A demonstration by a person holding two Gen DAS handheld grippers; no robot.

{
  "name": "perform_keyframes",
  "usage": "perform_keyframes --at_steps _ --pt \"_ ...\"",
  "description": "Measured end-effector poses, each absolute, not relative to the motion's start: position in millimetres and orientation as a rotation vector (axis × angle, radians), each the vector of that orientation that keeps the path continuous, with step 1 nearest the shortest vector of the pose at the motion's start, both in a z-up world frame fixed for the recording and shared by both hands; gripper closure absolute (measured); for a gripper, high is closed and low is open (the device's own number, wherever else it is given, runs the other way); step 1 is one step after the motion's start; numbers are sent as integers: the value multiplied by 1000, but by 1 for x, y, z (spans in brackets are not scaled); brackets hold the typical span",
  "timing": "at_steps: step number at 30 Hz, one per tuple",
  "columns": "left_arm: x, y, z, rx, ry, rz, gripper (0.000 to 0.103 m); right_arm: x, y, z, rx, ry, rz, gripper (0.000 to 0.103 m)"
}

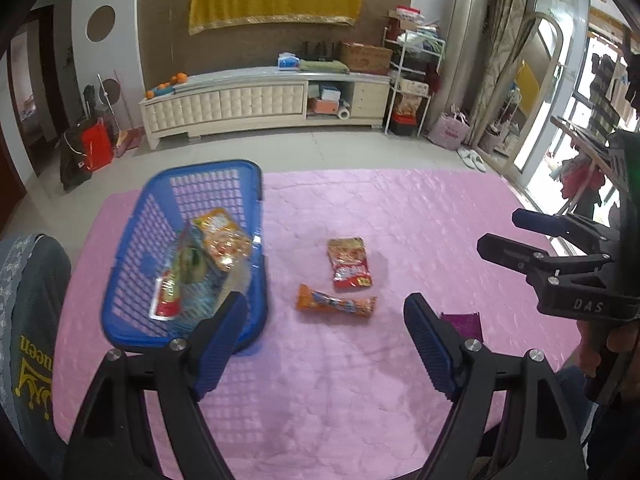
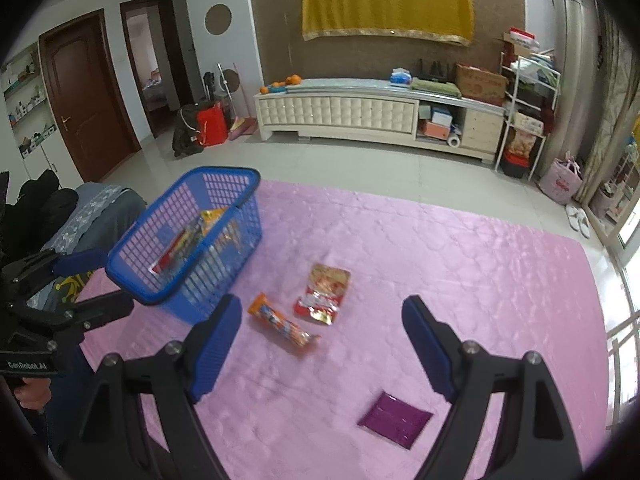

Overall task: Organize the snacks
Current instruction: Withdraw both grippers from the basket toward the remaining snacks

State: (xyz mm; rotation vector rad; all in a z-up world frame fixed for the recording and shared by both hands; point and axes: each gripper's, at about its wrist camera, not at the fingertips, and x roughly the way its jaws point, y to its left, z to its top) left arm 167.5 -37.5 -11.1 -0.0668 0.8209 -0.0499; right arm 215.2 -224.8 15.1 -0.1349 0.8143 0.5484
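Observation:
A blue plastic basket (image 1: 208, 165) (image 2: 224, 170) stands at the left on the pink cloth and holds several snack packets, an orange-yellow one (image 1: 222, 240) on top. To its right, on the cloth, lie a red packet (image 1: 350, 265) (image 2: 324, 294) and an orange tube-shaped packet (image 1: 336, 304) (image 2: 282, 322). A purple packet (image 1: 462, 324) (image 2: 396, 420) lies nearer, to the right. My left gripper (image 1: 326, 344) (image 2: 116, 281) hangs open and empty beside the basket's near end. My right gripper (image 2: 322, 340) (image 1: 500, 232) is open too, above the cloth, with the purple packet just inside its right finger.
The pink cloth (image 1: 400, 208) covers the table, whose far edge drops to a tiled floor. A grey chair cover (image 1: 28, 300) rises at the left edge, close to the basket. A hand (image 2: 32, 392) grips the left tool's handle.

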Motion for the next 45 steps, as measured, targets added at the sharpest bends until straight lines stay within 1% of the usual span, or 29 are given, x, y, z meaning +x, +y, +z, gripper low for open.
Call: perform_keyframes --at_steps 5,10,17,21,29,33,45 --pt "185 -57 -25 -102 871 -24 24 216 -248 0 -117 820 526 17" --pt "200 -76 -43 -107 918 -8 24 228 -265 -23 -71 867 495 17" --pt "223 -93 -71 -99 971 23 24 244 -266 -48 -91 925 480 17" --pt "236 -89 -87 -122 986 94 24 257 -263 -60 -115 939 483 17" --pt "277 -83 -128 -210 1071 172 24 291 -267 -94 -47 950 486 17" --pt "293 -85 -145 -220 1096 210 24 305 -266 -115 -25 1005 496 17" --pt "316 -70 -185 -299 1165 287 25 313 -250 -123 -115 1034 484 17"
